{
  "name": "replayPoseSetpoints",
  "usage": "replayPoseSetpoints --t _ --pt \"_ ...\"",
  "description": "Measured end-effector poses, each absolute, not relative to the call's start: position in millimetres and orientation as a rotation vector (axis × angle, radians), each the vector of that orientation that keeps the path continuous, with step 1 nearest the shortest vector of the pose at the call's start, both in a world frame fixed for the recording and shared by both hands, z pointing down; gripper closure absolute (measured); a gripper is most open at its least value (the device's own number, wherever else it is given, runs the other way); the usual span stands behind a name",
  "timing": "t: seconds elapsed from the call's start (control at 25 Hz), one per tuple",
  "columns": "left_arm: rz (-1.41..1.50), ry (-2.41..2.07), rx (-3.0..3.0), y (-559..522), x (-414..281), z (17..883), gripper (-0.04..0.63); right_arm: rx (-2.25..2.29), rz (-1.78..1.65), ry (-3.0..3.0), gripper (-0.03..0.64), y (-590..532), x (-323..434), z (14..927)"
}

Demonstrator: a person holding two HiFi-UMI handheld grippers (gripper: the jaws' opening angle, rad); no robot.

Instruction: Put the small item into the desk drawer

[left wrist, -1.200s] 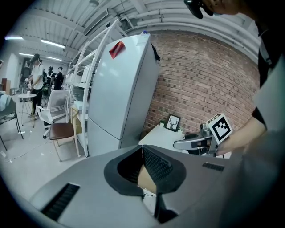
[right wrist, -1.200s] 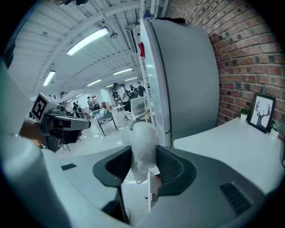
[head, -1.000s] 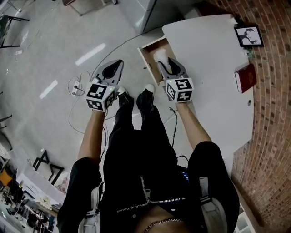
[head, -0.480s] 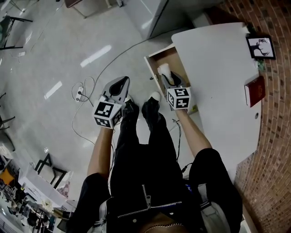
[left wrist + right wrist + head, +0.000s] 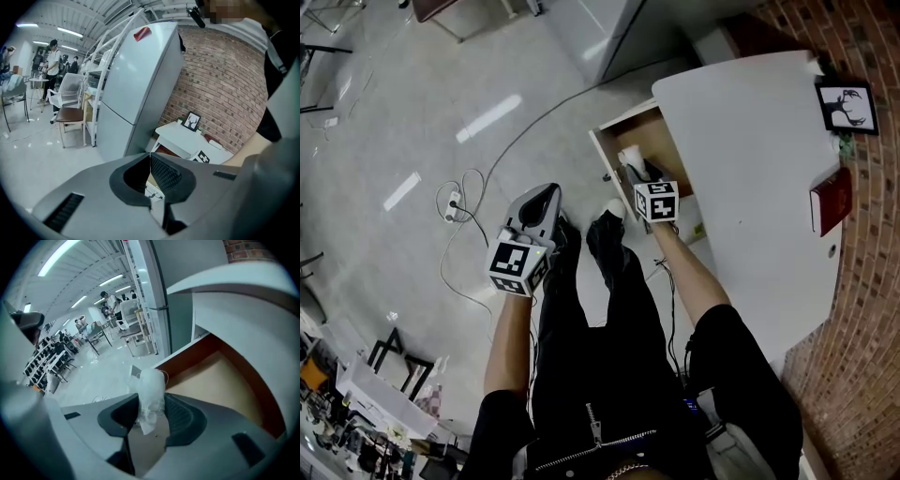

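Observation:
The desk drawer (image 5: 660, 139) stands pulled out from the white desk (image 5: 750, 141); its wooden floor (image 5: 220, 376) looks bare. My right gripper (image 5: 630, 169) reaches down into the drawer's front part, shut on the small item (image 5: 151, 392), a crinkled clear-white plastic packet that sticks up between the pads. In the head view the small item (image 5: 628, 156) shows as a white patch at the jaw tips. My left gripper (image 5: 546, 193) hangs over the floor to the left of the drawer, apart from it. Its jaws (image 5: 150, 157) meet with nothing between them.
A framed picture (image 5: 847, 105) and a red book (image 5: 831, 200) lie on the desk's far side. A cable with a power strip (image 5: 455, 199) trails over the floor at left. The person's shoes (image 5: 609, 208) stand just in front of the drawer. A tall fridge (image 5: 136, 89) stands beside the desk.
My right gripper with the packet has sunk lower into the drawer. My left gripper has drifted down and back toward the person's body, still shut.

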State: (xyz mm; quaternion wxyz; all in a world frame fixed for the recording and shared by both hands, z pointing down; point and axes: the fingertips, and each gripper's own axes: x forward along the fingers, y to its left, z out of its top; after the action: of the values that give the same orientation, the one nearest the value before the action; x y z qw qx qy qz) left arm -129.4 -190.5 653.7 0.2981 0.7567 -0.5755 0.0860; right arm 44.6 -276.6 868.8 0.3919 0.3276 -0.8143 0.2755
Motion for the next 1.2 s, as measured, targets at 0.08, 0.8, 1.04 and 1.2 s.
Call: replayPoseSetpoints --t 0.08,0.8,1.04,1.2 --pt "0.234 -1.521 1.998 -188 -130 663 0.574 0.834 0.720 -2.031 0.445 -279 47 888" --pt "0.298 -1.487 1.855 -143 -134 728 0.574 0.737 0.751 -1.813 0.443 -290 73 998" --pt "0.295 -1.506 1.808 -138 -142 735 0.574 0.700 0.749 -1.776 0.439 -287 75 1007" --pt "0.287 -1.509 1.797 -138 -143 734 0.574 0.696 0.764 -1.762 0.422 -286 77 1006"
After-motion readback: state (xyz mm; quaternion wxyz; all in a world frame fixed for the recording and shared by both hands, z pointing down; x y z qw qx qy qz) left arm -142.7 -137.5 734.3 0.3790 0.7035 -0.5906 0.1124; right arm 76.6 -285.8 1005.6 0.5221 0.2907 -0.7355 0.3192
